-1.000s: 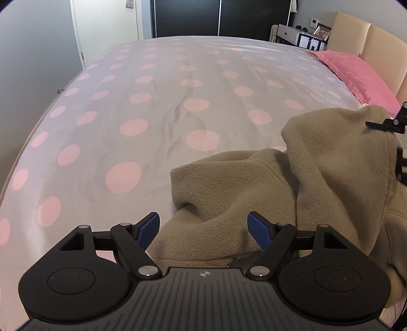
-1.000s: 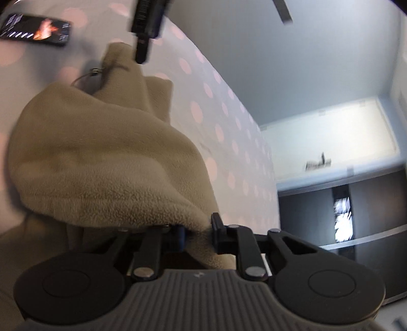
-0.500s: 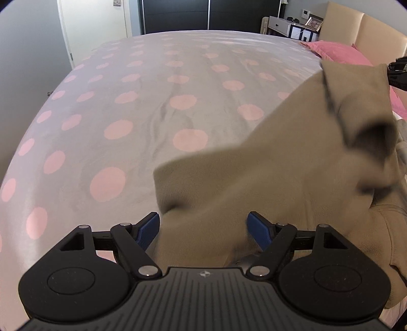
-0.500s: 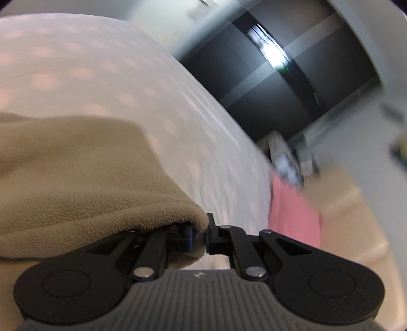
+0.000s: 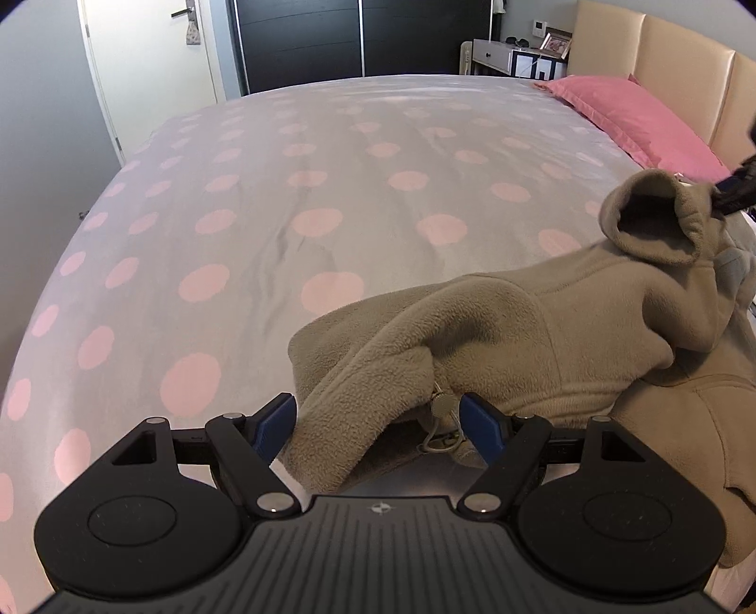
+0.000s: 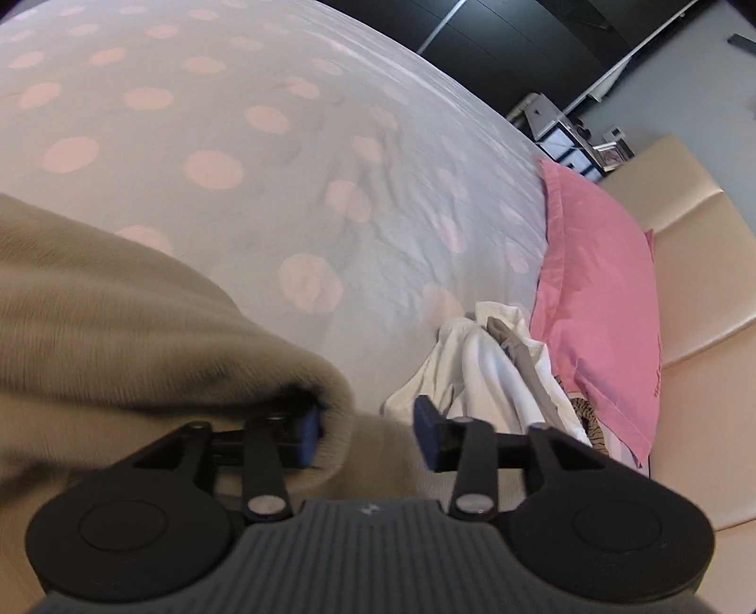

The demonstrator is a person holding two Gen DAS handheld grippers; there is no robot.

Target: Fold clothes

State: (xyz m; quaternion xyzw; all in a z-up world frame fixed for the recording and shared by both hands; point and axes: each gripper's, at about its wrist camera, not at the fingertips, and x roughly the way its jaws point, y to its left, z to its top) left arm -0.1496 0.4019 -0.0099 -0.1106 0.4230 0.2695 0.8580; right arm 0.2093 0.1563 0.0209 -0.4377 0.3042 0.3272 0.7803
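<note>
A tan fleece jacket [image 5: 519, 330] lies bunched on the polka-dot bed [image 5: 283, 189] at the near right. My left gripper [image 5: 378, 420] is open over its near hem, with the fabric and a metal zipper pull [image 5: 442, 406] loosely between the blue pads. A sleeve with a hollow cuff [image 5: 652, 226] stands up at the far right, with a dark part of the right gripper beside it. In the right wrist view my right gripper [image 6: 368, 434] is opening. The fleece edge [image 6: 189, 340] drapes over its left finger and the right pad [image 6: 427, 434] is free.
A pink pillow [image 6: 600, 293] leans on the beige headboard [image 6: 699, 302]. A heap of white and grey clothes [image 6: 482, 363] lies beside the pillow. Dark wardrobe doors [image 5: 359, 38], a white door [image 5: 156, 71] and a small side table [image 5: 515, 56] stand beyond the bed.
My right gripper swung sideways and rolled with the fleece edge pinched, then its jaws parted off the fabric. The sleeve now lies across the jacket. My left gripper stayed open over the hem.
</note>
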